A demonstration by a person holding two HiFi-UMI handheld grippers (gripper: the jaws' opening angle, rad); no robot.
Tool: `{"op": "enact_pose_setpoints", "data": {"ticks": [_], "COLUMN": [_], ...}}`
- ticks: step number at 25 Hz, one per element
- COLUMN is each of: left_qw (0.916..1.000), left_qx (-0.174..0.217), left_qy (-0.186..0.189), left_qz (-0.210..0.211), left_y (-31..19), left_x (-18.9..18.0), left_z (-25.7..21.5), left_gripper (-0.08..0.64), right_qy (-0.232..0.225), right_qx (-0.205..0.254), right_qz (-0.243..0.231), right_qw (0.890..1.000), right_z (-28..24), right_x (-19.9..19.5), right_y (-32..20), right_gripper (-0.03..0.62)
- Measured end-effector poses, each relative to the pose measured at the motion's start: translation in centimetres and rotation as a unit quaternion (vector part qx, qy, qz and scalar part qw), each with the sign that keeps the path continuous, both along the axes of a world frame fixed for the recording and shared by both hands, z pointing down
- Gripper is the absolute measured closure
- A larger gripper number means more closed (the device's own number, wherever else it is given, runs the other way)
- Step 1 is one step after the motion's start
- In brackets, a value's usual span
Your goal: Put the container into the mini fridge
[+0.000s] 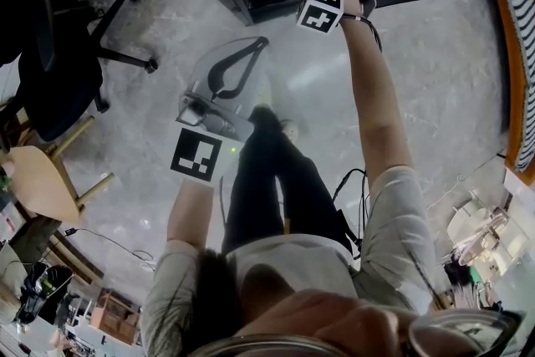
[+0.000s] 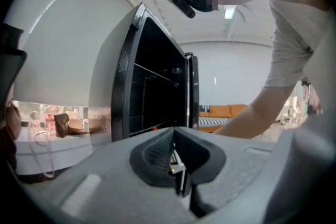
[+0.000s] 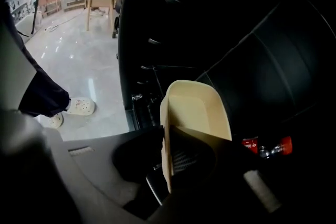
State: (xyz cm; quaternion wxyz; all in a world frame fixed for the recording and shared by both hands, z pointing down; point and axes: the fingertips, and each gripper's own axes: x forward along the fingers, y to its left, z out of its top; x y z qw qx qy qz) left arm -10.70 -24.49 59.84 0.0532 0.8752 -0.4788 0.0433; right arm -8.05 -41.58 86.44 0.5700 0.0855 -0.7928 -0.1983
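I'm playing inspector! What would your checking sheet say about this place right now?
Surface: shiny grey floor.
Job's things: beige container held at the open mini fridge.
Clutter: red-labelled items inside the fridge, too dark to name.
Grippers: right gripper jaws clamp the container's wall; left gripper jaws together, empty.
Cables: one cable on the floor.
Surroundings: office chair, wooden seat, orange sofa.
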Motion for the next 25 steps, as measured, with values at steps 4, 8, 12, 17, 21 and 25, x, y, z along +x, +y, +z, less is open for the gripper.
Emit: {"op": "enact_pose_setpoints", "data": {"ticks": [4,8,12,17,21,25], "left_qw": [1.0,0.9999,0.9999,0.9999,0.9999,0.9999], "left_qx": [-0.004,-0.008,-0.008,-0.011,-0.011,-0.011], "left_qy": [-0.002,-0.006,-0.008,-0.009,-0.01,-0.009], "left_qz": [-0.004,-0.006,-0.008,-0.009,-0.009,-0.008], "left_y": [0.2,0.3,0.2,0.1,0.2,0.2], "left_x": [-0.3,-0.6,-0.9,-1.1,-1.0,-0.6], "left_z": [0.2,0.4,0.6,0.8,0.7,0.2], "left_gripper": [0.558,0.558,0.558,0.558,0.558,0.558], "right_qy": [0.011,0.018,0.029,0.037,0.008,-0.076], "right_qx": [0.011,0.024,0.044,0.054,0.058,0.062], "right_qz": [-0.001,0.001,-0.004,-0.002,0.013,0.068], "right_qw": [1.0,1.0,0.999,0.998,0.998,0.993], "right_z": [0.4,0.5,0.7,0.9,0.1,-2.4], "right_x": [-0.1,-0.2,-0.5,-0.5,-0.6,-0.6], "right_y": [-0.8,-1.3,-1.9,-2.0,-1.8,-1.7], "right_gripper": [0.557,0.546,0.548,0.508,0.488,0.497]}}
